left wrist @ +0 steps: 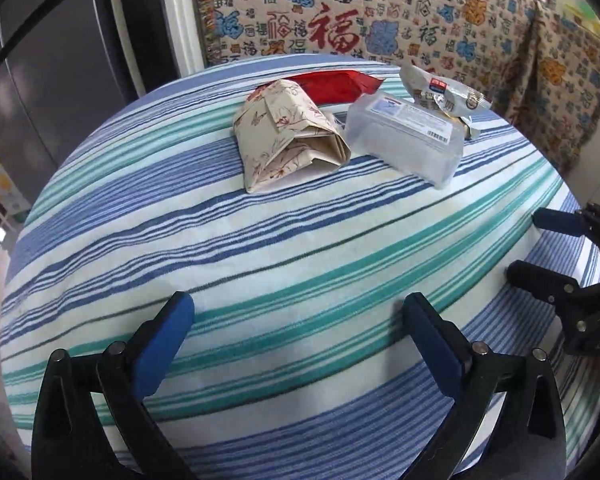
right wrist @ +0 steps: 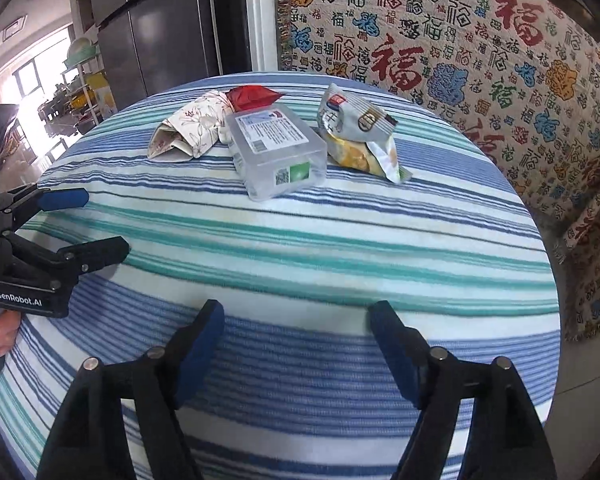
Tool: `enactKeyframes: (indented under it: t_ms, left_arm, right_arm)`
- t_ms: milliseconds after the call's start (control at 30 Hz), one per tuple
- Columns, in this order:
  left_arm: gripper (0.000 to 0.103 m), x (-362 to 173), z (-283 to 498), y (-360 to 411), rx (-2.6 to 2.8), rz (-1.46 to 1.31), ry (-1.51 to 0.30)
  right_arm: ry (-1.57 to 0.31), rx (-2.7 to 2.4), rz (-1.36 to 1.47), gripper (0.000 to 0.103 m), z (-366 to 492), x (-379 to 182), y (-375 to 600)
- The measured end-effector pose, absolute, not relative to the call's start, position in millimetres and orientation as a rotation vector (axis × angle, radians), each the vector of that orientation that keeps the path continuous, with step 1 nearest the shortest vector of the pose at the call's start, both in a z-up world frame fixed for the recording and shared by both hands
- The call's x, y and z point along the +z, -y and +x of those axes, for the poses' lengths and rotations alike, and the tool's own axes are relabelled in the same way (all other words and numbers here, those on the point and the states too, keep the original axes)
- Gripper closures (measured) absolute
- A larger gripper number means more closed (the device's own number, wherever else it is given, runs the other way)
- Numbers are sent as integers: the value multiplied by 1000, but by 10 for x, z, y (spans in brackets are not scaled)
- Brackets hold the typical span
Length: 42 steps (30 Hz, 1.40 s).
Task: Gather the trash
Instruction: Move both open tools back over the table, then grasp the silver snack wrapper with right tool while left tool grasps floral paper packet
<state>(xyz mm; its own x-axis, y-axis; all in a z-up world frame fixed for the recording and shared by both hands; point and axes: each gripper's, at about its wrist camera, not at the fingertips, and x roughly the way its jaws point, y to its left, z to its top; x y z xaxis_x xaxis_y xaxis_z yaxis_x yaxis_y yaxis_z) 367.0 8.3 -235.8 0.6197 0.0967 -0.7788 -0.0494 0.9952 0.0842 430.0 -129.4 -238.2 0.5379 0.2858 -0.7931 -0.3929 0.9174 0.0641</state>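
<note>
On the far part of a round table with a striped cloth (left wrist: 260, 240) (right wrist: 340, 240) lies the trash. A folded floral paper bag (left wrist: 288, 136) (right wrist: 192, 128) sits leftmost, with a red wrapper (left wrist: 336, 86) (right wrist: 252, 96) behind it. A clear plastic box (left wrist: 408, 136) (right wrist: 280, 148) lies in the middle, and a crumpled silver snack bag (left wrist: 444, 90) (right wrist: 360, 132) at the right. My left gripper (left wrist: 300, 312) (right wrist: 100, 224) hovers open over the near cloth, nothing between its fingers. My right gripper (right wrist: 296, 316) (left wrist: 528, 244) is open too, empty, beside the left one.
A sofa under a patterned throw with red characters (left wrist: 420, 20) (right wrist: 460, 60) curves behind and right of the table. A dark refrigerator (right wrist: 160, 20) stands at the back left. A hand (right wrist: 0, 332) grips the left tool's handle.
</note>
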Motion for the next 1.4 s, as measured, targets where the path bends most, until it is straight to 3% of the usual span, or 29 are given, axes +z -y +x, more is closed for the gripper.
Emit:
enactKeyframes:
  t_ms: [167,633,767,900,967,1033,1067,1100,1400]
  left_arm:
    - [0,-2336,3819,-156,75,57,-901]
    - [0,-2321,3738,-243,51,78,-907]
    - [0,-2317,3753,-232,69,69,-905]
    - [0,-2311,3773,-242,76,62,-904]
    - [1,-2299,3784,-242,92,48,-899]
    - [1,-2249,3832,-259,54,-7,-871]
    - [1,-2216,3878,-276,38,-37,-859]
    - [1,-2189,3941,-295,38,-66,-856]
    - [1,-2129,4613,-302,88,-139,-851]
  right_arm:
    - [-921,459,-152,17,4620,-2375,1089]
    - [-871,486,-133,20,5029,-2265,820]
    - [-910,478,-13,94,5046,-2291,991]
    - [-950,430,-6,97,4835,-2308,1209]
    - [-956,424,-31,96,4647,-2301,1268]
    - [-936,419,-73,79,4463,-2307,1305]
    - [-930,419,-96,41,4394,-2314,1307]
    - [-932,413,-121,17,4347,-2332,1304]
    - [-921,430,-127,14,4361,-2390,1291]
